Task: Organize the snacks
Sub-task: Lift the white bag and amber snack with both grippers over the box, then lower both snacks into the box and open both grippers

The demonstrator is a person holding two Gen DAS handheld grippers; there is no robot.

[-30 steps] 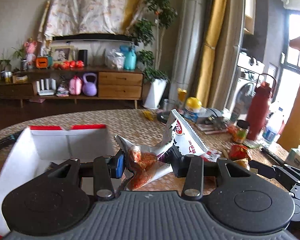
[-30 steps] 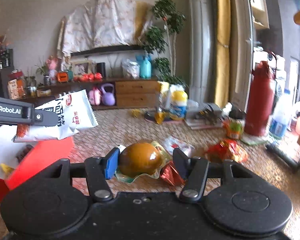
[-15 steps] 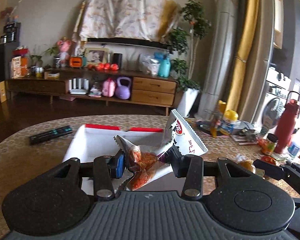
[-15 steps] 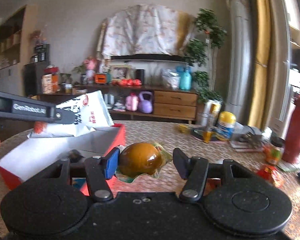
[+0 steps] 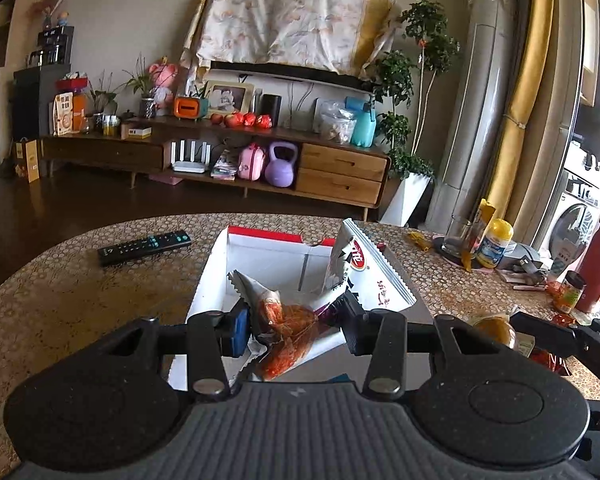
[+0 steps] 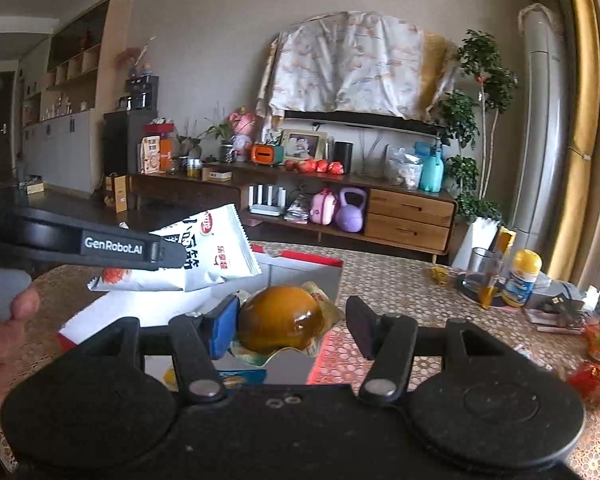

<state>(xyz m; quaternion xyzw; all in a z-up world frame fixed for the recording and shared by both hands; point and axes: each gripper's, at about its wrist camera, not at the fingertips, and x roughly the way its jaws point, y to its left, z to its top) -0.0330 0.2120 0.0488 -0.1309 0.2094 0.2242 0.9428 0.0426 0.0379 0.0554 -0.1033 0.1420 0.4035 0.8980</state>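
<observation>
Both loads swung in over the box (image 5: 236, 264): left tool (image 5: 294, 330) clamped the snack bag (image 5: 364, 276), right tool (image 6: 288, 326) half-open around the wrapped egg (image 6: 280, 322), drop looked imminent

table (image 5: 60, 292) w/ box (image 5: 216, 276), remote (image 5: 144, 242)

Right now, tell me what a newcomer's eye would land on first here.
First, the white snack bag gripped in the left gripper, held over the open red-and-white box on the table. Next, the glossy brown packaged egg between the right gripper's fingers, near the box's right edge.
</observation>
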